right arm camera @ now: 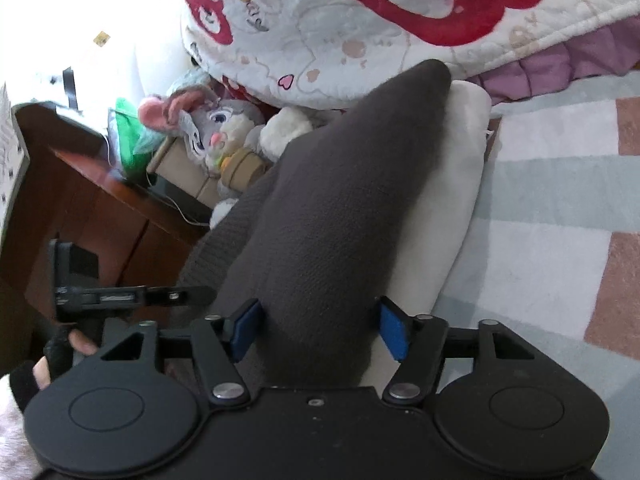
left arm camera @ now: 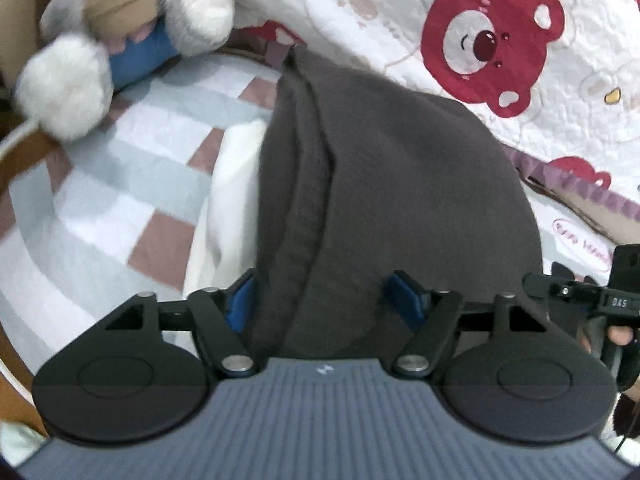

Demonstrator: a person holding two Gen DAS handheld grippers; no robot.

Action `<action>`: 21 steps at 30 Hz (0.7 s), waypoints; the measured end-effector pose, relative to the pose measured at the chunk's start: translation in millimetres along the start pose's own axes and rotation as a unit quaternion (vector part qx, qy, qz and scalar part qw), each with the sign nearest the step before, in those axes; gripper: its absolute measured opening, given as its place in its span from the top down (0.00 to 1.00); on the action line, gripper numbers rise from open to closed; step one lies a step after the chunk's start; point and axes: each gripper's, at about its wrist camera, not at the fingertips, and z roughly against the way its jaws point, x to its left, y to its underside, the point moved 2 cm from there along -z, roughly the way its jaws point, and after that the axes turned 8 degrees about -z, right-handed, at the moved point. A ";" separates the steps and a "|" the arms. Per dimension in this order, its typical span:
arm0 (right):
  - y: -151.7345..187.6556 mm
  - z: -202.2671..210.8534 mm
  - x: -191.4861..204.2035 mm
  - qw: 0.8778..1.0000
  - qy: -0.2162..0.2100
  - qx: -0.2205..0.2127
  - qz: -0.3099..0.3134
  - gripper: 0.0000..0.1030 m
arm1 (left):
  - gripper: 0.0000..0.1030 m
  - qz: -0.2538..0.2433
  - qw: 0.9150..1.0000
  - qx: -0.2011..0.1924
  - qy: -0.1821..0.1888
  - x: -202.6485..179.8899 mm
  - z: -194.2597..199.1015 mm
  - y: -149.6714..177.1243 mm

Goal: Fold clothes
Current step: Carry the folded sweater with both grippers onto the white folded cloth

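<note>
Fingers of the left gripper (left arm camera: 322, 300) and right gripper (right arm camera: 318, 330) stand released, pads clear of the dark grey garment (left arm camera: 384, 184) between them. Garment lies folded on a cream garment (right arm camera: 444, 216) on the bed (left arm camera: 120, 184) — plush rabbit (left arm camera: 120, 40) at ten o'clock. Risk: withdrawing fingers snag the knit and drag the fold open.

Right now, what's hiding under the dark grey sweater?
A folded white cloth lies under the grey sweater, peeking out along one side. Both rest on the checked bedsheet. How far the white cloth reaches underneath is covered.
</note>
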 end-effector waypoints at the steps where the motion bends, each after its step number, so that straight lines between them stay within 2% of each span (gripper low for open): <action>1: 1.3 -2.0 1.3 1.000 0.002 0.004 0.002 0.29 | 0.30 0.016 1.000 -0.009 -0.004 4.1 -0.8 4.8; 3: 4.3 -5.2 3.4 1.000 0.002 0.011 0.000 0.25 | 0.28 0.044 0.999 -0.025 -0.011 11.6 -2.5 13.0; 4: 6.1 -7.7 3.9 1.000 0.001 0.016 -0.003 0.22 | 0.21 0.049 0.998 -0.027 -0.016 13.6 -4.1 13.5; 5: 8.9 -14.6 4.3 0.999 0.007 0.035 -0.003 0.22 | 0.19 0.051 0.998 -0.027 -0.022 15.3 -5.9 13.7; 6: 10.5 -21.1 6.5 0.999 0.018 0.050 0.003 0.22 | 0.21 0.048 0.998 -0.023 -0.025 16.5 -7.9 12.8; 8: 9.9 -29.1 15.9 0.997 0.034 0.064 0.019 0.30 | 0.39 0.045 0.998 -0.015 -0.033 15.7 -6.8 7.6; 9: 6.4 -29.4 23.6 0.997 0.034 0.067 0.024 0.41 | 0.53 0.036 0.998 -0.011 -0.042 12.3 -3.3 0.6; 10: 0.9 -28.0 31.2 0.997 0.029 0.073 0.018 0.54 | 0.62 0.029 0.998 -0.009 -0.055 9.7 2.2 -8.6; 12: -12.4 -23.6 43.6 0.996 0.002 0.084 -0.023 0.57 | 0.67 0.040 0.996 -0.008 -0.085 11.5 15.8 -24.9; 14: -19.8 -24.6 41.0 0.986 -0.057 0.102 -0.118 0.58 | 0.68 0.048 0.994 0.001 -0.101 14.6 25.2 -36.4; 15: -23.1 -25.5 38.8 0.976 -0.087 0.112 -0.166 0.58 | 0.69 0.051 0.994 0.007 -0.102 16.2 28.2 -39.6; 16: -20.5 -27.2 36.0 0.968 -0.099 0.117 -0.198 0.59 | 0.68 0.050 0.994 0.015 -0.098 17.1 28.6 -38.1; 19: 0.3 -31.2 27.0 0.978 -0.052 0.109 -0.169 0.58 | 0.65 0.046 0.990 0.045 -0.128 16.4 19.1 -20.0; 21: 20.4 -34.5 9.1 0.971 -0.054 0.109 -0.205 0.56 | 0.61 0.040 0.988 0.030 -0.145 11.8 16.6 -10.9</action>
